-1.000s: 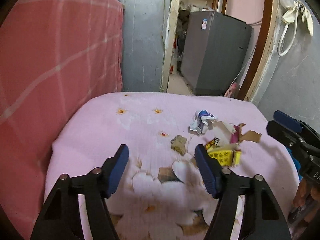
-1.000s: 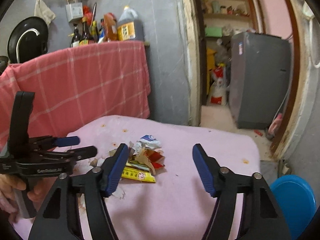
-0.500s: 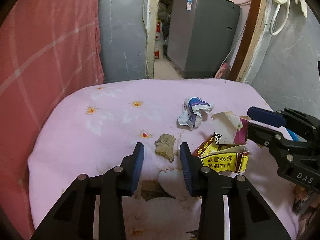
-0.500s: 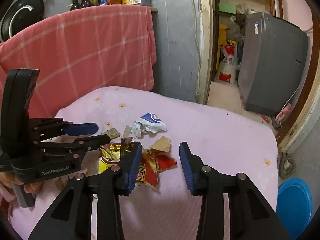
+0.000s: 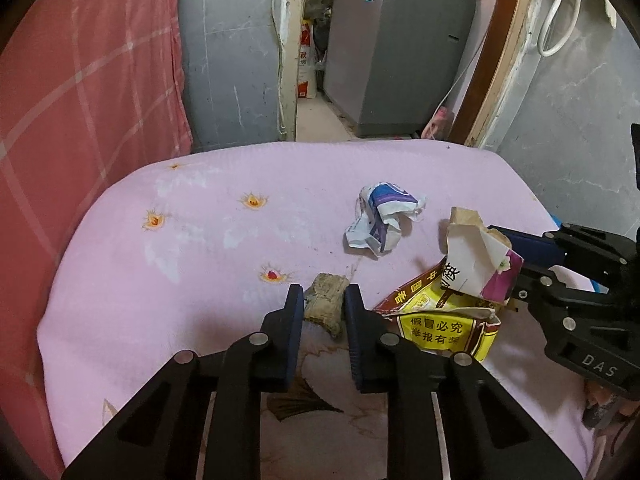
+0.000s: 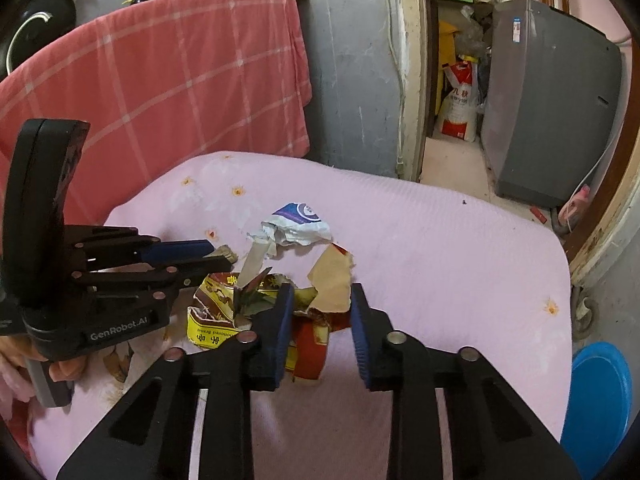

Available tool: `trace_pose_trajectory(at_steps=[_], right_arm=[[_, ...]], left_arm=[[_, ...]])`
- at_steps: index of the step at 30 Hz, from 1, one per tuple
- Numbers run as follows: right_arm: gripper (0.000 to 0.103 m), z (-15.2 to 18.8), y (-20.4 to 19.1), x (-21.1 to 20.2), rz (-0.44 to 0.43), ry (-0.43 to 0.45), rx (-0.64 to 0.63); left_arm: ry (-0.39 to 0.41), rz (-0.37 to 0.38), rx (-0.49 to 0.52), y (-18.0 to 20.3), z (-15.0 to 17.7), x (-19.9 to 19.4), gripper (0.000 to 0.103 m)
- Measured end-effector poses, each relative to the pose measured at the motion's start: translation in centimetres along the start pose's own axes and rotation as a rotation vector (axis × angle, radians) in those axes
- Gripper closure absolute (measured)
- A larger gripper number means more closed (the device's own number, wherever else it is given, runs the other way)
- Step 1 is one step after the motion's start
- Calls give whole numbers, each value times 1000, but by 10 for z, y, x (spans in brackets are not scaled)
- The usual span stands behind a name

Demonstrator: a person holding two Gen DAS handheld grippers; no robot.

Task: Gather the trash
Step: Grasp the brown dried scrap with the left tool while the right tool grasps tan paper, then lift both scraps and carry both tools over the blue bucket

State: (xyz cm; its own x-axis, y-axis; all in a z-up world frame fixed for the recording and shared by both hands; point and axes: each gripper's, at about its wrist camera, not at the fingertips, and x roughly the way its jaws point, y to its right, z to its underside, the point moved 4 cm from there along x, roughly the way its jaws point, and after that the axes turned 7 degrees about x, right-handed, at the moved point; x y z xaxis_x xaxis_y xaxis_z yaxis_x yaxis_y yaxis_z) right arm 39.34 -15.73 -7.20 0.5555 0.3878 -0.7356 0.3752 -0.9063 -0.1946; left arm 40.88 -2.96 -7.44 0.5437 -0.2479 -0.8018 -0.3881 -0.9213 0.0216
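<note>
- Blue-padded fingers (image 5: 294, 320) of the left gripper (image 5: 320, 312) have just been closing and now sit on either side of a small, crumbly grey-brown lump (image 5: 325, 307) on the pink flowered cloth (image 5: 200, 264); the pads look to be touching it, so I take it as a light pinch.
- That lump looks brittle: a harder squeeze could break it and scatter crumbs, and a pad could snag the cloth and drag it up too.
- Further right, a crumpled white-and-blue wrapper (image 5: 382, 222) lies loose and untouched, near enough to be knocked away by either tool.
- Next comes the torn yellow-and-red printed packet (image 5: 444, 318) with a white-and-magenta card scrap (image 5: 478, 266) on top.
- On the far right, the right gripper (image 6: 320, 304) has also been closing; its pads straddle a tan torn card flap (image 6: 334, 282) but I see gaps beside it, so nothing is gripped yet.
- Only thin flaps stand between the pads, so it may tear or slip free, leaving the pile behind.
- Both tools work close together and could collide.
</note>
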Motion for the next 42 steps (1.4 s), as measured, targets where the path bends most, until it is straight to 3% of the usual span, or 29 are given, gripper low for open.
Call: trace_pose_trajectory(at_steps=[4,10,16,21,36,42], right_arm=[[89,-1,-1,-2,13,22,-2],[91,2,-10,-16,47,93,-54],[92,6,-19,-37,88,183,-108],[92,9,-18,-59,75,255,-65],[92,21,-7,-193,115,613,-1],[92,29,6,-236,159,698,4]], left_arm=[[6,-5,1,2,1,-3,87],[49,-21,-25,5,9,-15,88],[150,-43,-55,11,19,-43,88],[247,-35,-94,19,24,-68,88],[567,-33,-73,89,-8,-151,88],[643,-1,-60,124,-23,-171,88]])
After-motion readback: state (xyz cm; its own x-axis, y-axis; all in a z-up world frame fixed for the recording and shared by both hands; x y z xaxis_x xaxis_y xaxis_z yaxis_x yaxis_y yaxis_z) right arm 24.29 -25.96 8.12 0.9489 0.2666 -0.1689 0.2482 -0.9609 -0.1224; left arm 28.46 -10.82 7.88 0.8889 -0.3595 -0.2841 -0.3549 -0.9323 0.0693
